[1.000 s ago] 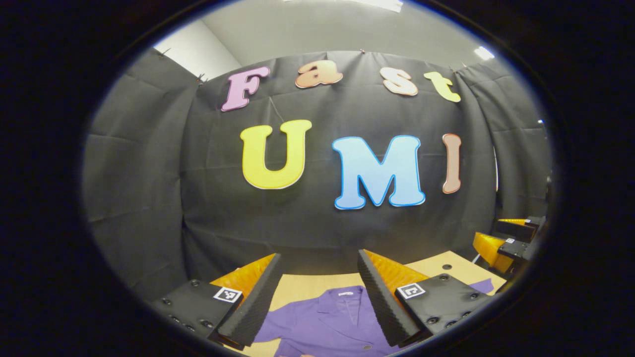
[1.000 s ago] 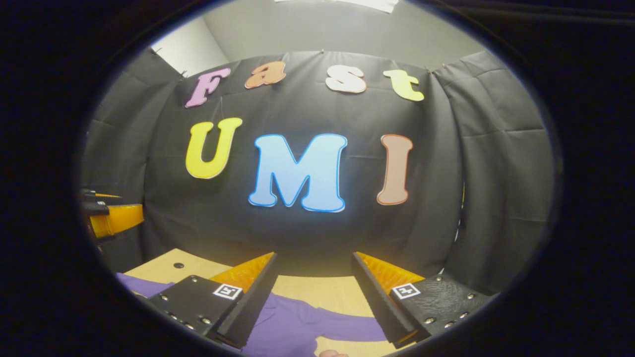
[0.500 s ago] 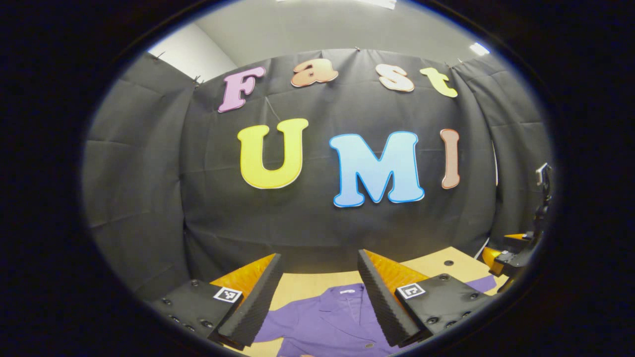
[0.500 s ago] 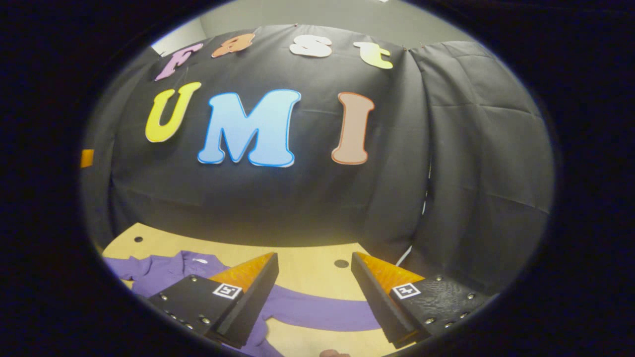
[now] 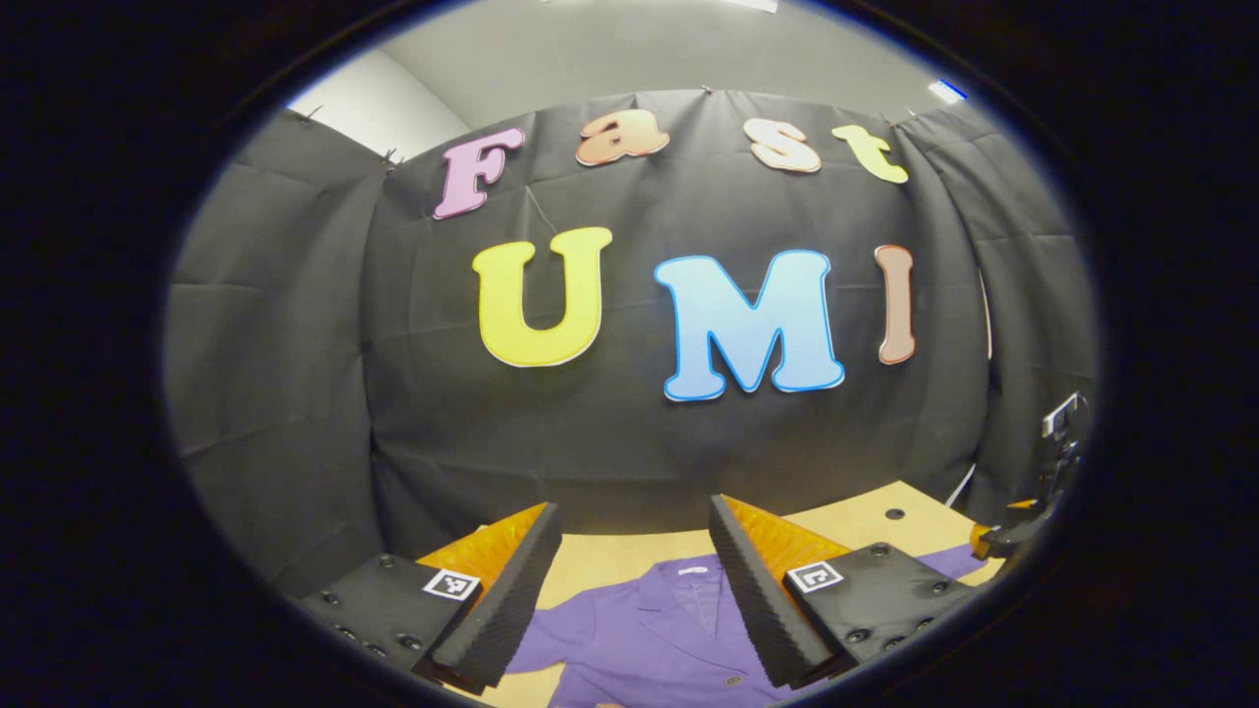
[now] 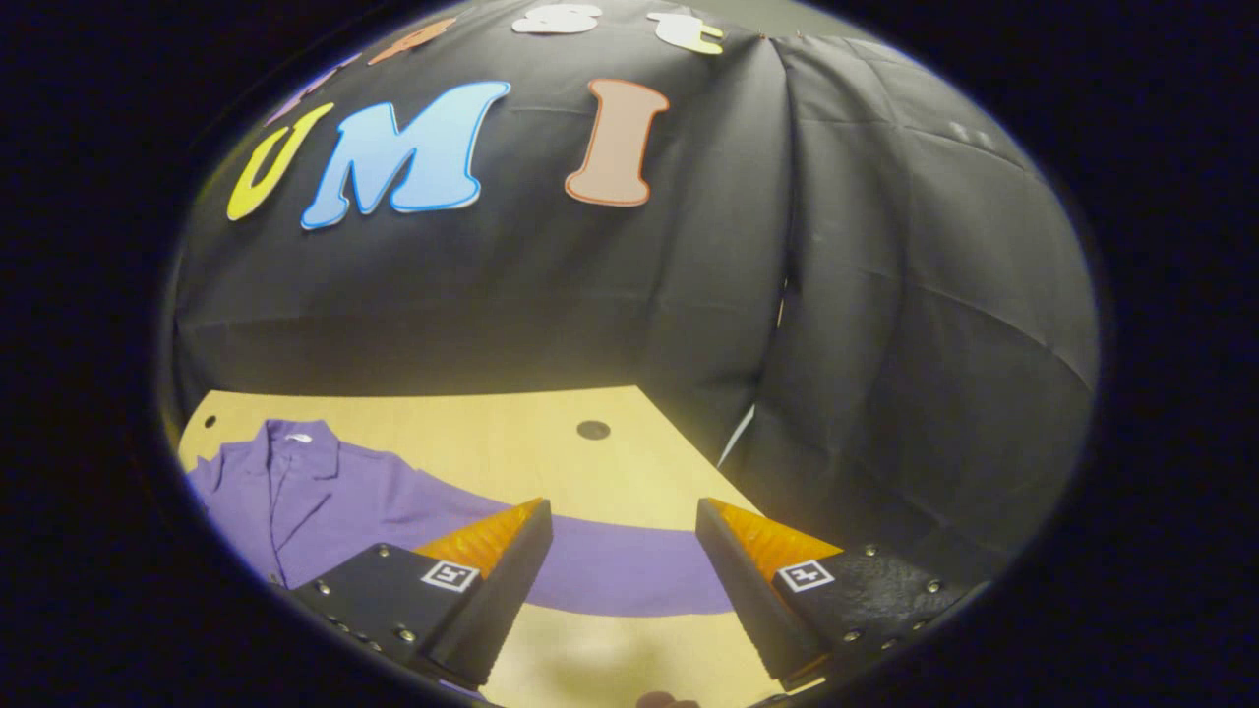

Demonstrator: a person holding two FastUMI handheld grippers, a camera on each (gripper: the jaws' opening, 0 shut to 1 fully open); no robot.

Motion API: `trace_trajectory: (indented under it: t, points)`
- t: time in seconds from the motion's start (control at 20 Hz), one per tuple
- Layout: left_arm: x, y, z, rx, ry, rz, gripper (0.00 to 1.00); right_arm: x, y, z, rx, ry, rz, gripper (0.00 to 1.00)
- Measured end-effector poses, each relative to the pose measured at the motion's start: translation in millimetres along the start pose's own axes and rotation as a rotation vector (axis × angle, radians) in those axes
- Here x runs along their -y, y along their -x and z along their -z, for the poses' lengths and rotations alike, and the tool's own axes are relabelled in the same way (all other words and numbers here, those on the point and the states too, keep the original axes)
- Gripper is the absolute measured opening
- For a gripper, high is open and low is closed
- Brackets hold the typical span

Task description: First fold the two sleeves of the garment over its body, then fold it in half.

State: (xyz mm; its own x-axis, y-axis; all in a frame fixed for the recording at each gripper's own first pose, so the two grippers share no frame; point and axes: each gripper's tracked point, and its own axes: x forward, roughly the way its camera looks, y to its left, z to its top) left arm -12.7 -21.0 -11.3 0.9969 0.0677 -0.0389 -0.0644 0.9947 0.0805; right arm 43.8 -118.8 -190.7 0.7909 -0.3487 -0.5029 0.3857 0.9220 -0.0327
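Right hand-held gripper (image 6: pixel 624 551) has tipped down and swung rightward vs 1 s ago, so more of the light wooden table (image 6: pixel 511 433) and the purple collared button-front shirt (image 6: pixel 325 497) now shows; left hand-held gripper (image 5: pixel 634 580) has barely shifted. Both sets of jaws are spread, holding nothing. Shirt lies flat on the table, front up, neither sleeve folded yet. In right gripper view its long purple sleeve (image 6: pixel 629 570) runs sideways between the fingers, away from the body; collar points to the far wall, so the body's long axis runs near-to-far. Judgement: pinch near the cuff end, lift low, carry across w/o dragging the body.
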Motion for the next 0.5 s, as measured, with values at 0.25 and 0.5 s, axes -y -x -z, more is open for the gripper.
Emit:
trace_trajectory:
  t: [0.25, 0.5]
  points:
    - [-2, 6, 1, -0.006, -0.005, -0.027, 1.0, 20, -25, 46, -0.122, -0.001, 0.029, 0.94]
    - [-4, 16, 13, -0.038, 0.001, -0.06, 1.0, 32, -47, 83, -0.222, -0.036, 0.049, 0.95]
